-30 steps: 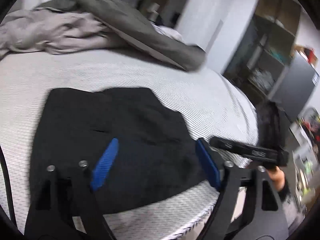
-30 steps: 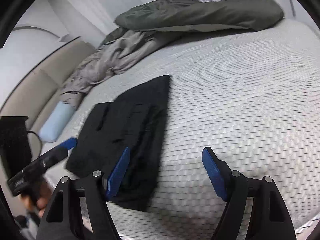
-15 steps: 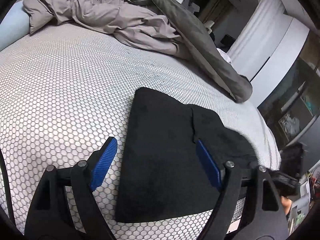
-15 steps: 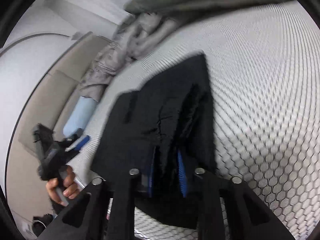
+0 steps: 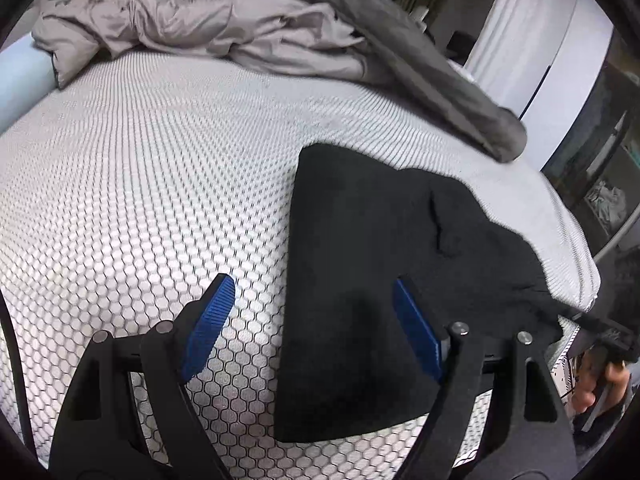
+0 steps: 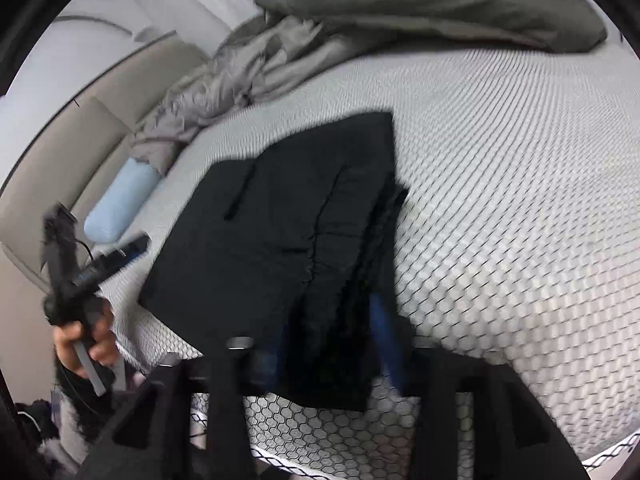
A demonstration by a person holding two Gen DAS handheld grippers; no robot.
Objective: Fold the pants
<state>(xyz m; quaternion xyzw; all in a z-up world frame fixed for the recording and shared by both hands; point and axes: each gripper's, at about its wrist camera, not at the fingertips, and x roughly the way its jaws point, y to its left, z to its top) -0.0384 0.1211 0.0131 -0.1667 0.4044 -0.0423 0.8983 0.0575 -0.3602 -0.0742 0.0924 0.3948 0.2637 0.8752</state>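
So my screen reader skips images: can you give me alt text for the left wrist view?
Open left tongs hover over the near left edge of folded black pants lying on a honeycomb-patterned mattress. A rumpled grey duvet is piled at the far side.

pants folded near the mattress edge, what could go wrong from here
The right tongs grip only the near bunched layers of the pants, so pulling may peel the fold apart. The pants' near end lies close to the mattress edge, so a tug could drag it off. The left tongs are open, holding nothing down.
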